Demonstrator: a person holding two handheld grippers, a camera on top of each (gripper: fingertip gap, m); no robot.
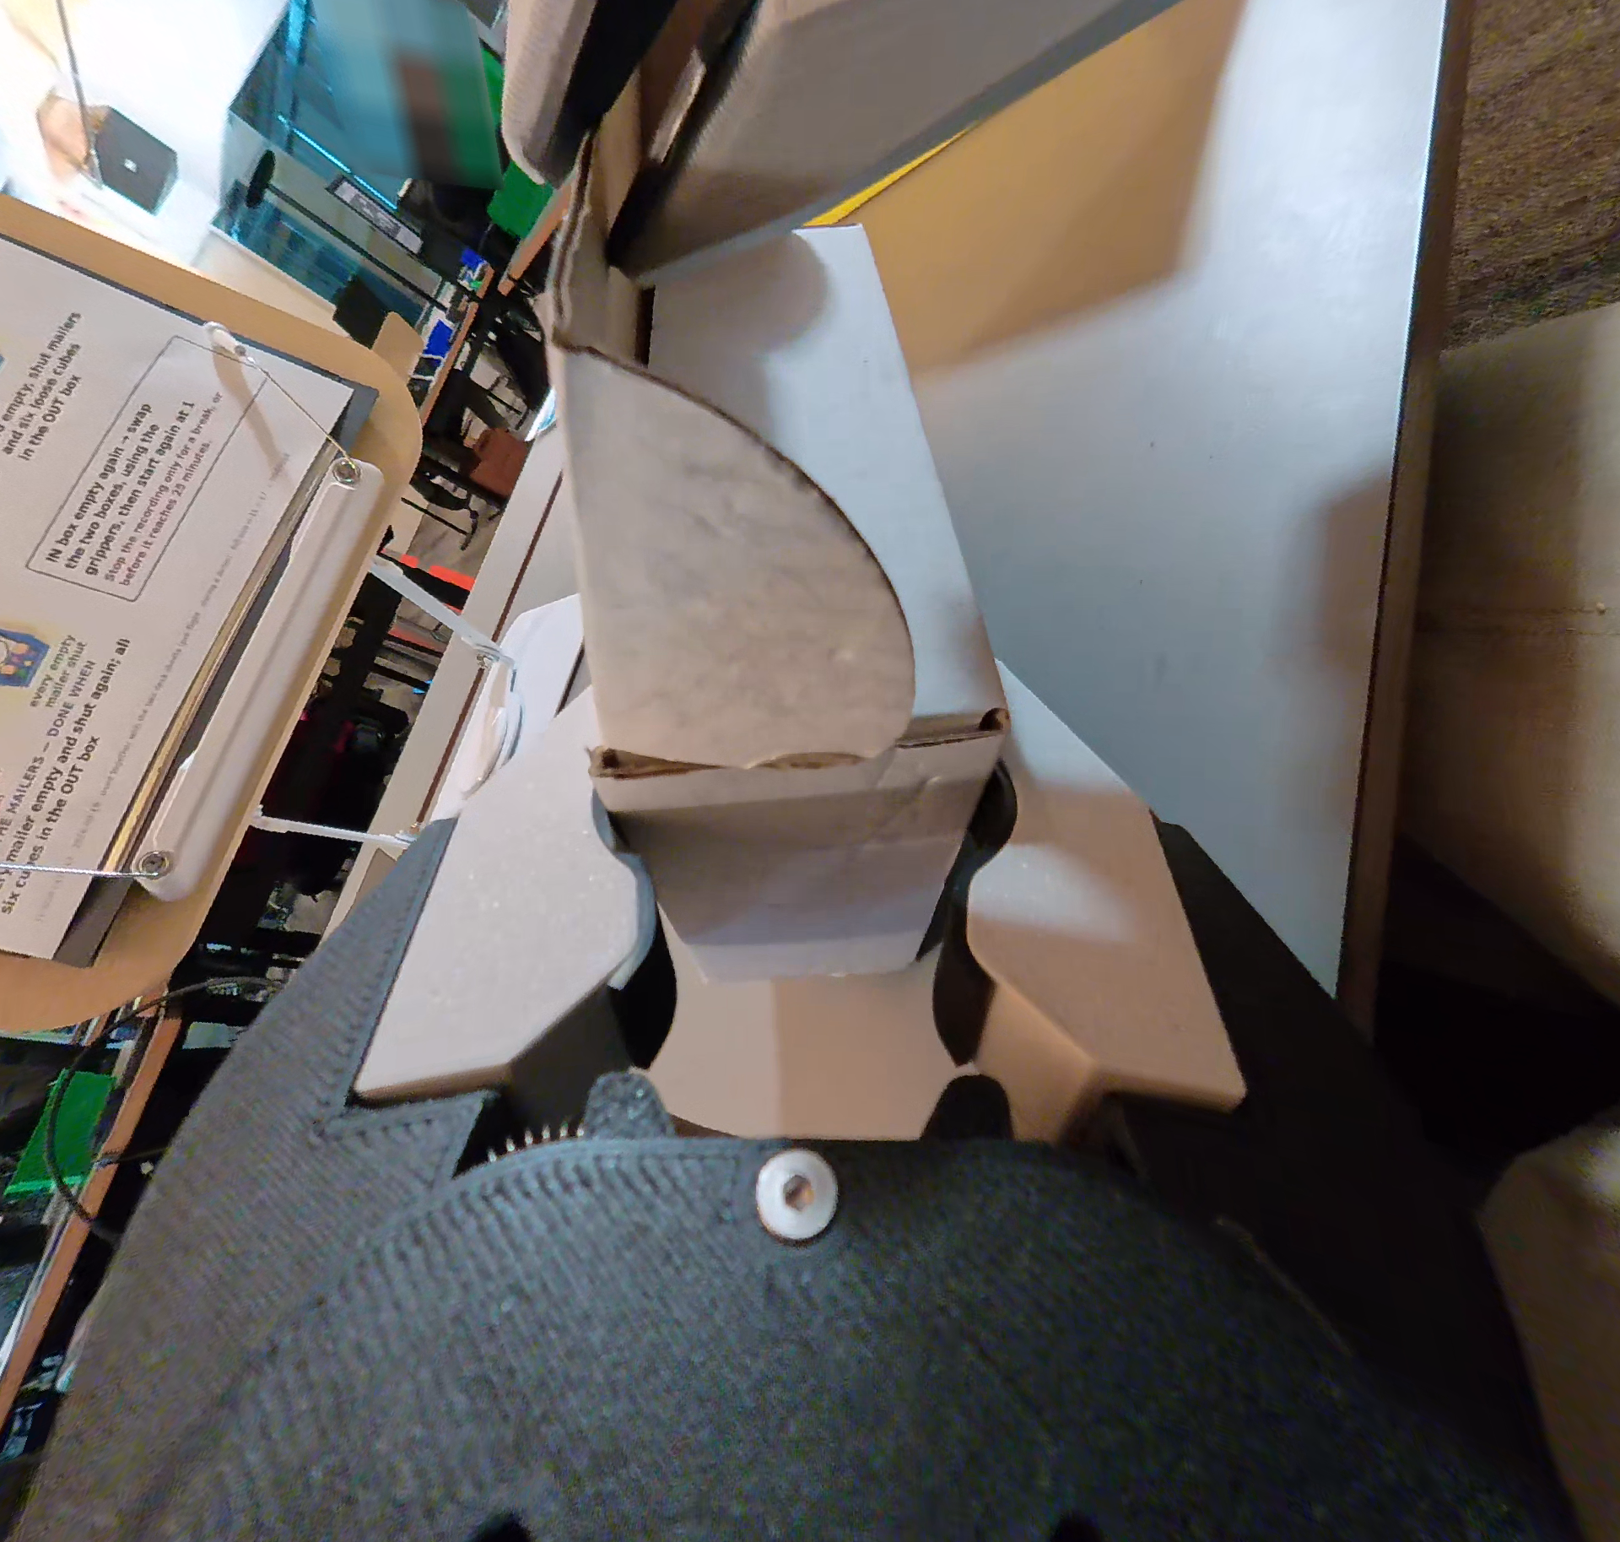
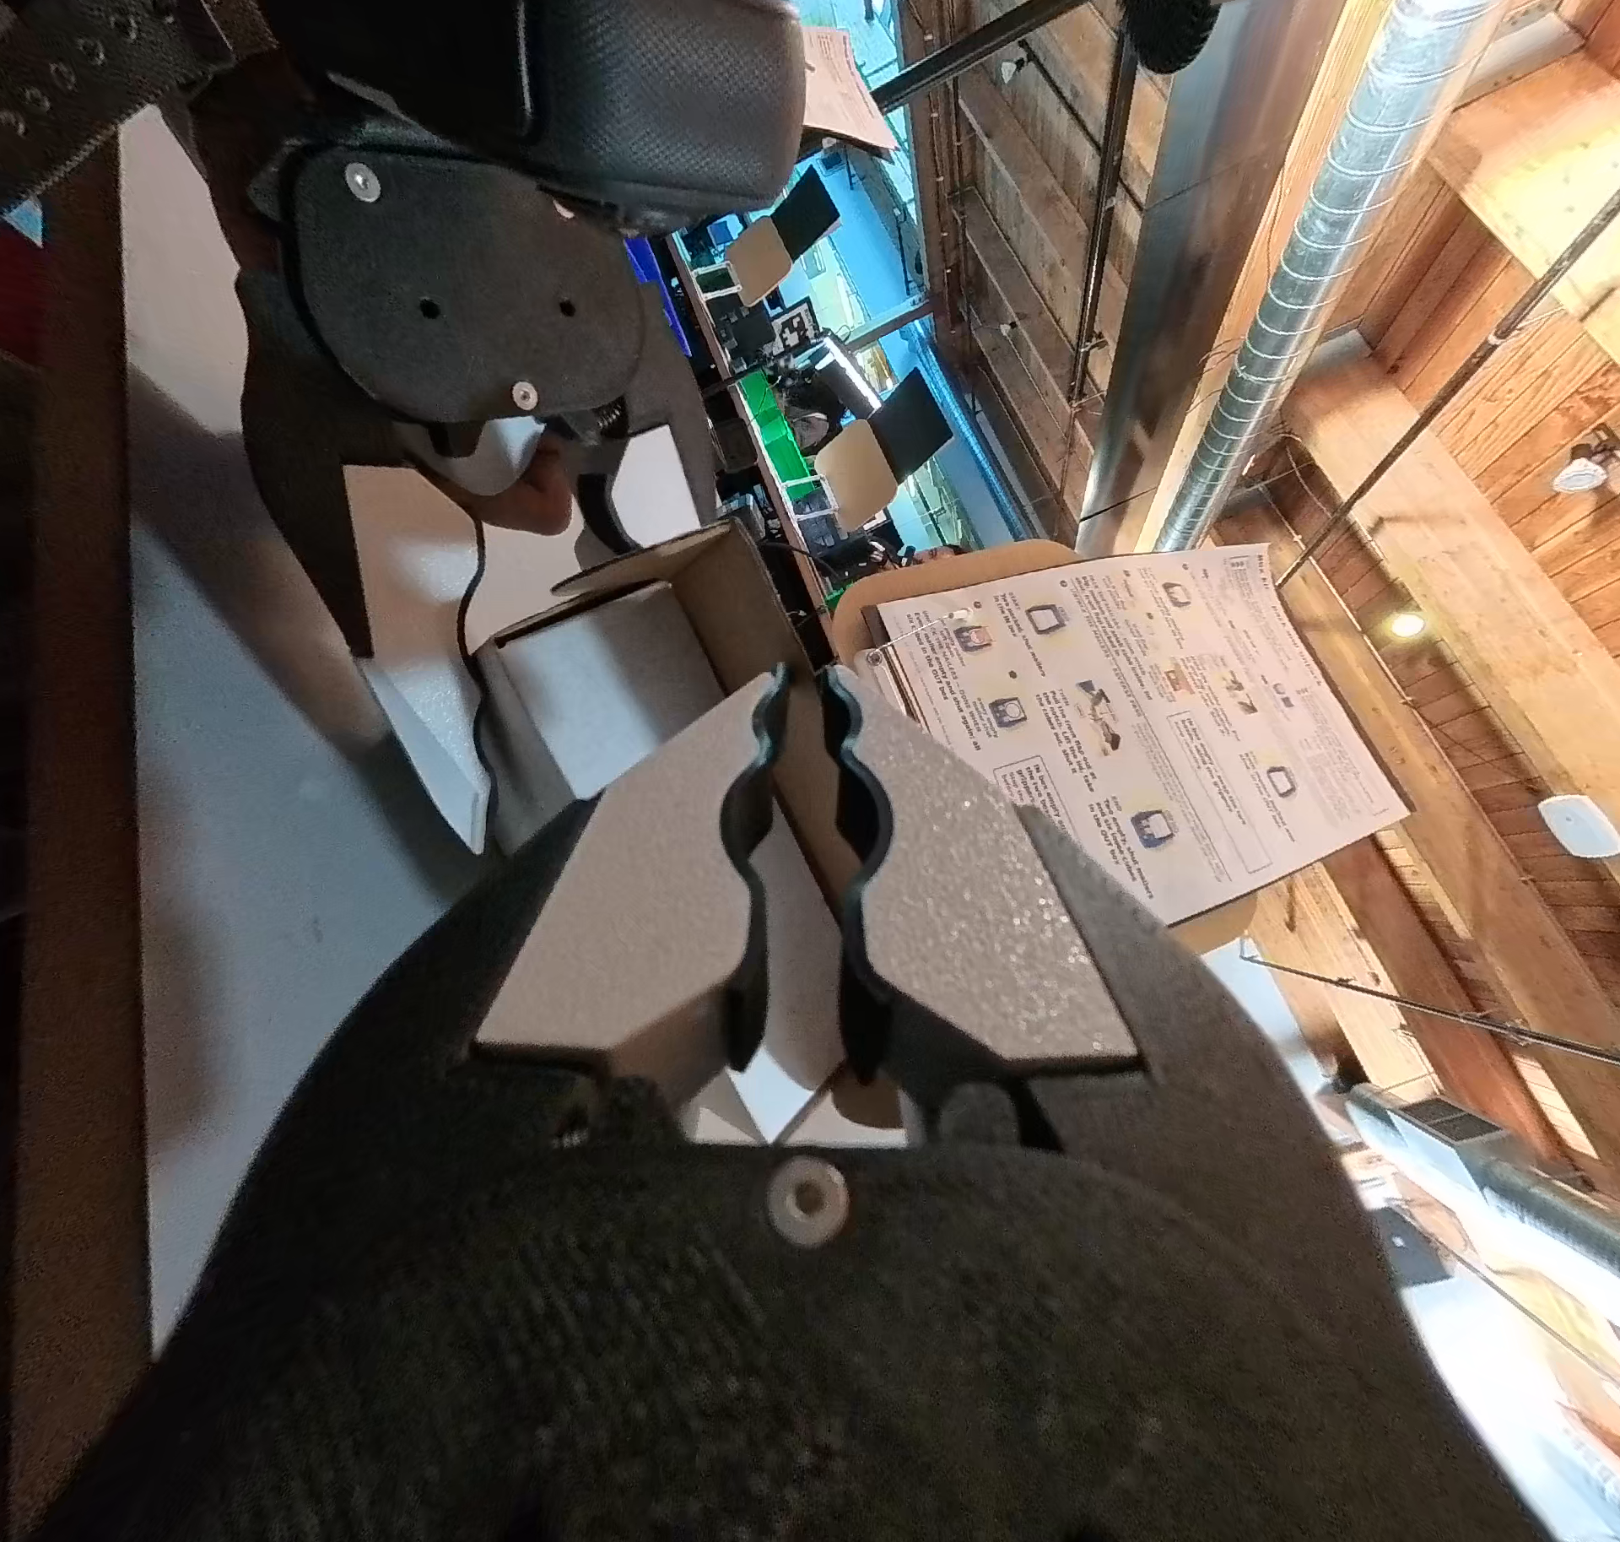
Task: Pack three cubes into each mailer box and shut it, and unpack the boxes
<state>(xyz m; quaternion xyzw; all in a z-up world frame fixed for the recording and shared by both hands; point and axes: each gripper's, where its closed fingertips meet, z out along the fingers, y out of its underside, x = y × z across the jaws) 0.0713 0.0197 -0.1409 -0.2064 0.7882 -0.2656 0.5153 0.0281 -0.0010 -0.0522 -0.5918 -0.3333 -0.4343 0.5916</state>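
Observation:
A white cardboard mailer box (image 1: 754, 588) with a rounded side flap stands on edge in the left wrist view. My left gripper (image 1: 789, 807) is shut on the box's end wall, one pad on each side. In the right wrist view the same box (image 2: 605, 702) lies beyond my right gripper (image 2: 802, 684), which is shut on the thin brown-backed lid panel (image 2: 736, 605). The left gripper (image 2: 543, 597) shows at upper left there, a hand behind it. The right gripper's pale fingers (image 1: 877, 97) show at the top of the left view, clamped on the lid. No cube shows clearly; a yellow sliver (image 1: 885, 185) peeks behind the lid.
The white table top (image 1: 1183, 535) has a dark brown edge, with carpet (image 1: 1543, 141) beyond it. A printed instruction sheet on a stand (image 2: 1140, 711) is beside the box and also shows in the left view (image 1: 158, 579). Pale box walls (image 1: 1525, 623) stand at the right. One gripper's finger ends stand about 10 centimetres off the other's.

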